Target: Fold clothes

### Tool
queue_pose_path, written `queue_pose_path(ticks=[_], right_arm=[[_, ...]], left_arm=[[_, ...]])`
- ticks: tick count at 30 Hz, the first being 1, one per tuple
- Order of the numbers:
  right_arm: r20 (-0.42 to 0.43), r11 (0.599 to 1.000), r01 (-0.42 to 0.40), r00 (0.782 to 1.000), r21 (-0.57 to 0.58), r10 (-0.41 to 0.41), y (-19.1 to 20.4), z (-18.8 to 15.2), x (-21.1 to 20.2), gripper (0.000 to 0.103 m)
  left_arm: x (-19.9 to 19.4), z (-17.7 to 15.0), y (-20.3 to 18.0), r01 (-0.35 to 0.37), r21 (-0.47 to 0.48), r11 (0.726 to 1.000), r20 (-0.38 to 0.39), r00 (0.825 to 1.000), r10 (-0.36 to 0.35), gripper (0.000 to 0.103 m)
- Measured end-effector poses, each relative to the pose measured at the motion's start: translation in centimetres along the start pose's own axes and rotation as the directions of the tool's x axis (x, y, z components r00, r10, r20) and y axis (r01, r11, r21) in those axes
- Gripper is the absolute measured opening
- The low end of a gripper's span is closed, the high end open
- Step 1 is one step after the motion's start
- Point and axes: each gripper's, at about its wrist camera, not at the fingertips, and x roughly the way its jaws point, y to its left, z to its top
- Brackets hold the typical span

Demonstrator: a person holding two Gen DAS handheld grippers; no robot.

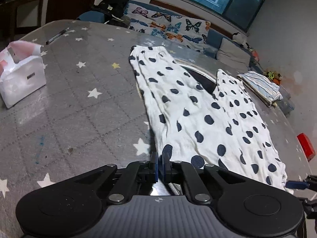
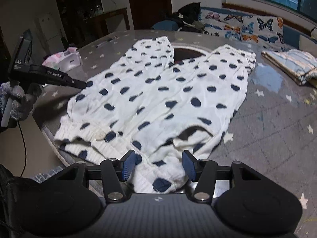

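Observation:
White trousers with dark blue dots (image 1: 198, 107) lie spread on the grey star-patterned table (image 1: 79, 99), legs pointing away. My left gripper (image 1: 161, 162) is shut on the waistband's left edge. In the right wrist view the trousers (image 2: 158, 91) fill the middle. My right gripper (image 2: 158, 166) is open, its blue pads (image 2: 128, 164) either side of the waistband's near edge, not closed on it. The left gripper (image 2: 84, 84) shows there at the trousers' left side, held by a gloved hand.
A folded striped cloth (image 1: 259, 85) lies at the far right of the table, also seen in the right wrist view (image 2: 293, 63). A white box (image 1: 21, 75) stands at the left. A pen (image 1: 57, 35) lies far back. A red object (image 1: 306, 146) sits at the right edge. A butterfly-print sofa (image 1: 168, 25) stands behind.

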Motion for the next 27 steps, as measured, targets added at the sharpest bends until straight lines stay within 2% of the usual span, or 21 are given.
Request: queue_pose_path(ticks=[5, 12, 18, 21, 27], right_arm=[[0.003, 0.998, -0.042, 0.999, -0.056, 0.042, 1.4, 1.0, 0.2, 0.053], [-0.005, 0.979, -0.119, 0.993, -0.163, 0.120, 4.7, 2.8, 1.5, 0.053], [-0.013, 0.954, -0.185, 0.982, -0.235, 0.187, 7.4, 4.7, 3.0, 0.053], [-0.024, 0.938, -0.211, 0.977, -0.275, 0.213, 9.0, 5.4, 4.0, 0.053], [-0.047, 0.916, -0.239, 0.970, -0.321, 0.237, 11.4, 6.1, 5.8, 0.048]], left_arm=[[-1.4, -0.2, -0.6, 0.041, 0.021, 0.999, -0.004, 0.999, -0.041, 0.006], [-3.2, -2.3, -1.2, 0.162, 0.069, 0.984, -0.068, 0.985, -0.157, 0.006], [-2.8, -4.5, -2.1, 0.199, 0.107, 0.974, -0.125, 0.975, -0.186, 0.007], [-2.2, -4.5, -2.0, 0.172, 0.094, 0.981, -0.110, 0.981, -0.161, 0.008], [-2.0, -3.5, -2.3, 0.219, 0.061, 0.974, -0.058, 0.975, -0.215, 0.008]])
